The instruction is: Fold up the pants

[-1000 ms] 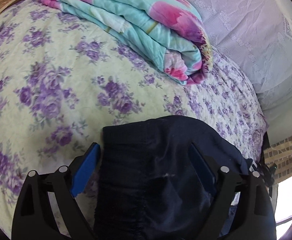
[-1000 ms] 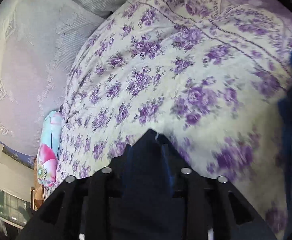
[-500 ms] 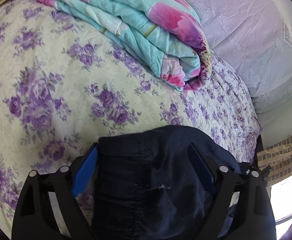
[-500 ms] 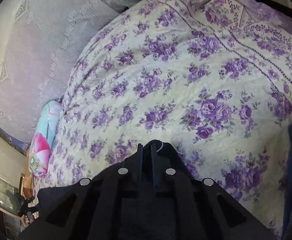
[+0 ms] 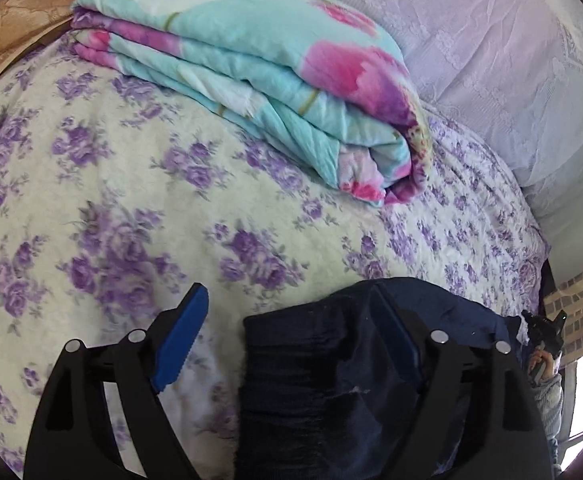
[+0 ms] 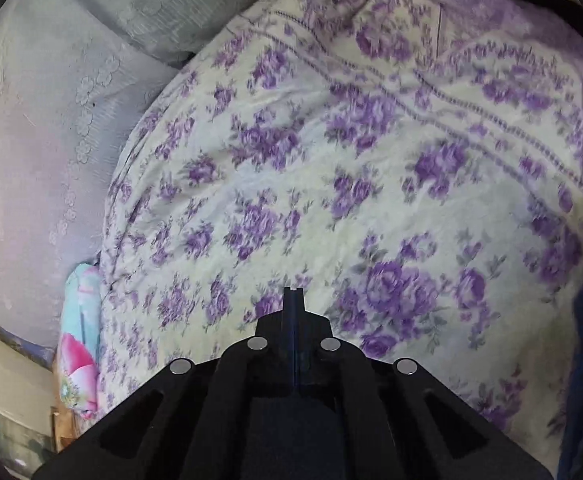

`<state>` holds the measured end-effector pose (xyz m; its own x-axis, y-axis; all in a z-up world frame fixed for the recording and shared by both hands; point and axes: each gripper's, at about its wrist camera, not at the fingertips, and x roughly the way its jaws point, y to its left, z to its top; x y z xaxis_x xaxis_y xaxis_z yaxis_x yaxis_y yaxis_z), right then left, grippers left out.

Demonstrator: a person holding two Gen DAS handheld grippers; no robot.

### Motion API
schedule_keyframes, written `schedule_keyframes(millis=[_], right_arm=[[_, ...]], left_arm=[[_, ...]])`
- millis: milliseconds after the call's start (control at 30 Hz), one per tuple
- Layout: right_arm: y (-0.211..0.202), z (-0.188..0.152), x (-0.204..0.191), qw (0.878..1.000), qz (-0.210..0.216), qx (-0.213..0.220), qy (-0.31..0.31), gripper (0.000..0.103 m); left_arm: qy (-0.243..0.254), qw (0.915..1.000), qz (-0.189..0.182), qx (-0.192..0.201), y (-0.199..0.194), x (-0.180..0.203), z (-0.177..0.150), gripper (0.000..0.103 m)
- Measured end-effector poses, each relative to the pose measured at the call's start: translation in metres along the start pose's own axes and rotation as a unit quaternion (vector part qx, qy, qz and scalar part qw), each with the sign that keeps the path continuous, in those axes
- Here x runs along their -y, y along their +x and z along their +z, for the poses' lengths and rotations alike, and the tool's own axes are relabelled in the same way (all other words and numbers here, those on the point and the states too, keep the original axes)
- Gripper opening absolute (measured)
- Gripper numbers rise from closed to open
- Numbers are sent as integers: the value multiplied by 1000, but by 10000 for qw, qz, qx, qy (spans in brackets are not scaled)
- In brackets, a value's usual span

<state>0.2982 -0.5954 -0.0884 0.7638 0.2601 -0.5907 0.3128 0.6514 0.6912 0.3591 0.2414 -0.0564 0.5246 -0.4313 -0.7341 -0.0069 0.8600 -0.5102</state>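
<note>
Left tool wide — dark pants lie between its fingers on the bed. Right tool closed tight, holding nothing — folded blanket far.

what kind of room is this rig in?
Most likely a home bedroom. The work surface is a bed with a purple floral bedspread, a folded teal-and-pink quilt lies on it, and lace-covered pillows sit at one end.
</note>
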Motion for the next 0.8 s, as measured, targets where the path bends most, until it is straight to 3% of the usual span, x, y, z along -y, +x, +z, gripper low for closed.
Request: schedule_keyframes(millis=[133, 200, 233, 267, 300, 333, 367, 500, 700, 733, 800], right_arm=[[0, -15, -7, 9997, 93, -141, -182, 12], [0, -18, -3, 9997, 177, -161, -11, 30], [-1, -19, -2, 9997, 163, -150, 35, 50], [-1, -21, -3, 9998, 121, -152, 13, 55], [0, -23, -7, 9997, 96, -218, -109, 55], [0, -24, -10, 9994, 55, -260, -225, 55], [-2, -26, -14, 9991, -13, -243, -347, 55], [-4, -24, -12, 9991, -70, -251, -331, 57], [8, -19, -6, 9982, -252, -416, -342, 57], [13, -20, -7, 9967, -428, -503, -469, 55], [16, -22, -6, 9961, -522, -435, -561, 34]], left_arm=[[290, 9991, -131, -290, 17, 8, -8, 81], [476, 9981, -132, -358, 29, 13, -12, 80], [580, 9977, -113, -346, 34, 15, -13, 79], [697, 9972, -32, -274, 38, 18, -11, 67], [734, 9970, 40, -260, 40, 19, -10, 64], [745, 9970, 46, -207, 39, 18, -8, 53], [730, 9972, -46, -145, 35, 17, -6, 49], [872, 9961, -88, 111, 22, 25, -6, 45], [602, 9978, -117, 256, 26, 28, 13, 44], [632, 9976, -80, 263, 26, 29, 15, 44], [647, 9975, -36, 274, 27, 30, 17, 44]])
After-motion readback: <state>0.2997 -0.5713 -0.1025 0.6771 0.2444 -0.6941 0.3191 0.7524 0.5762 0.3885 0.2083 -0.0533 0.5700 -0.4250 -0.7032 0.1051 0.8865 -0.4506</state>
